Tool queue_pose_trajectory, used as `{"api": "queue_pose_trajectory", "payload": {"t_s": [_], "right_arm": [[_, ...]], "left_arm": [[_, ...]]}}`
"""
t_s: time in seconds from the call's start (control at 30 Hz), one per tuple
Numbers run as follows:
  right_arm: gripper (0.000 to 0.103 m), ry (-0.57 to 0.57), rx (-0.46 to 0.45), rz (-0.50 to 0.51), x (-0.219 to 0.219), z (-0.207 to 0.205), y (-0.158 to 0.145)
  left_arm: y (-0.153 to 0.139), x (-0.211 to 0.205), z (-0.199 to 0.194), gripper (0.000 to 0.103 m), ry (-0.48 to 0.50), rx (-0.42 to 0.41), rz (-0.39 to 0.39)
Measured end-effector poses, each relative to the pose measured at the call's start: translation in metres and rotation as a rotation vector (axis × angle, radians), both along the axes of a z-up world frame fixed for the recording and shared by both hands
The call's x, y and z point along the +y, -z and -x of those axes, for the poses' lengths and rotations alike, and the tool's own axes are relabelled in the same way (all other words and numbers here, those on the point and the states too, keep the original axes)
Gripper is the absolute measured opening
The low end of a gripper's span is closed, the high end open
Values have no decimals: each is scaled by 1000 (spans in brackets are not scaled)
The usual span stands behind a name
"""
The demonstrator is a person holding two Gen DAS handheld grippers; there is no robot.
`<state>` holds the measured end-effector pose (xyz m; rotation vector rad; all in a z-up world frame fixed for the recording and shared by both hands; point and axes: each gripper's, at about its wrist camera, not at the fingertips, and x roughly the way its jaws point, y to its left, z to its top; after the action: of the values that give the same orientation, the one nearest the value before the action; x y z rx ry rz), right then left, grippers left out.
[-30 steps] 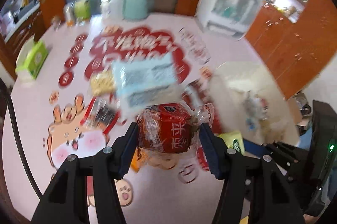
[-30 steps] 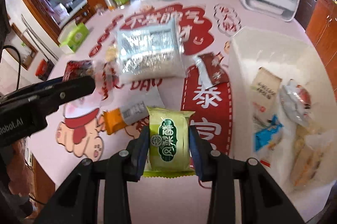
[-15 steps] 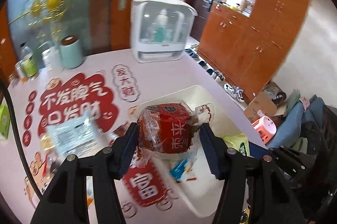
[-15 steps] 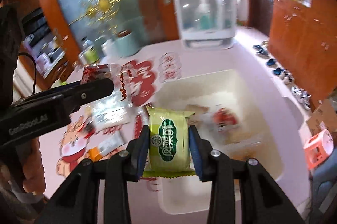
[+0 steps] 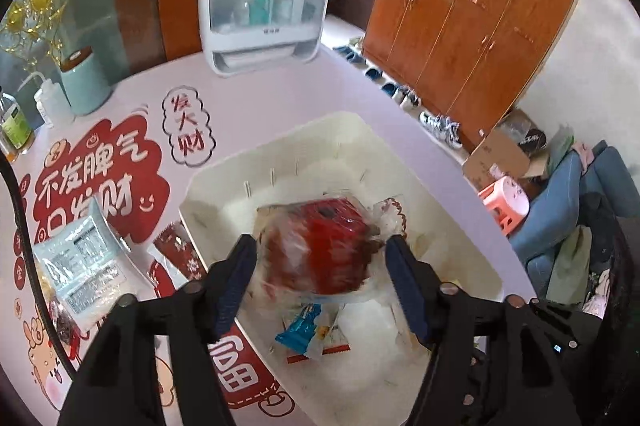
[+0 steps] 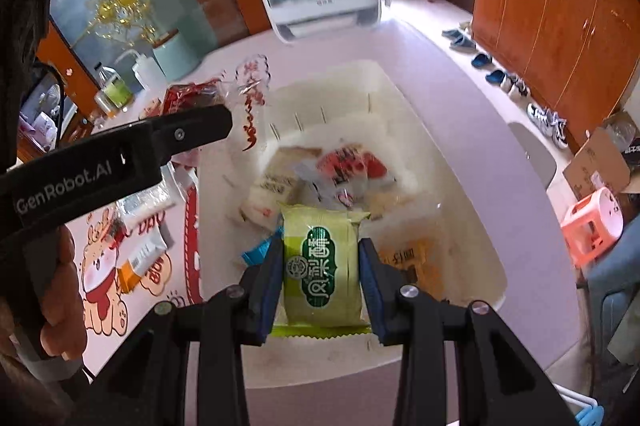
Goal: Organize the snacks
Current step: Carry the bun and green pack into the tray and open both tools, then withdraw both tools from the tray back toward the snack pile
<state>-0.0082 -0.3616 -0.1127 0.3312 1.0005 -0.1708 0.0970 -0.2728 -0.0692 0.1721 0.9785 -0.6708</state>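
Note:
Both grippers hover over a white bin [image 5: 280, 145] on the pink table. My left gripper [image 5: 320, 242] has its jaws opening. A red snack in clear wrap [image 5: 316, 266] is between them, blurred and loose from the pads, above the bin's middle. In the right wrist view one of the left gripper's fingers [image 6: 192, 129] shows at the left, with that red snack [image 6: 192, 93] behind it. My right gripper [image 6: 320, 246] is shut on a green packet [image 6: 320, 266], held upright over the near part of the bin [image 6: 332, 73].
Several snacks lie in the bin, among them a blue packet [image 5: 300, 326]. A silver packet [image 5: 80, 266] and small snacks lie on the red-printed mat to the left. A white cabinet [image 5: 264, 1] and a teal canister [image 5: 84, 81] stand at the back. The table edge runs close on the right.
Both grippers swung from over the printed mat to above the white bin. The left jaws widened and the red snack came loose between them. The right grip on the green packet is unchanged.

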Motion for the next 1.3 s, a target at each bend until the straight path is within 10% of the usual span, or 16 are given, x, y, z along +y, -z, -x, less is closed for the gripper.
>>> {"api": "queue_pose_trajectory", "payload": {"t_s": [0.13, 0.33, 1.3], "right_arm": [[42, 5, 105, -50, -4, -7, 25], [57, 2, 135, -74, 1, -7, 35], [57, -78, -12, -34, 121, -27, -29]], "left_arm": [[10, 6, -1, 87, -35, 25, -27], [16, 28, -1, 87, -72, 32, -69], [-48, 266, 11, 87, -361, -82, -10]]}}
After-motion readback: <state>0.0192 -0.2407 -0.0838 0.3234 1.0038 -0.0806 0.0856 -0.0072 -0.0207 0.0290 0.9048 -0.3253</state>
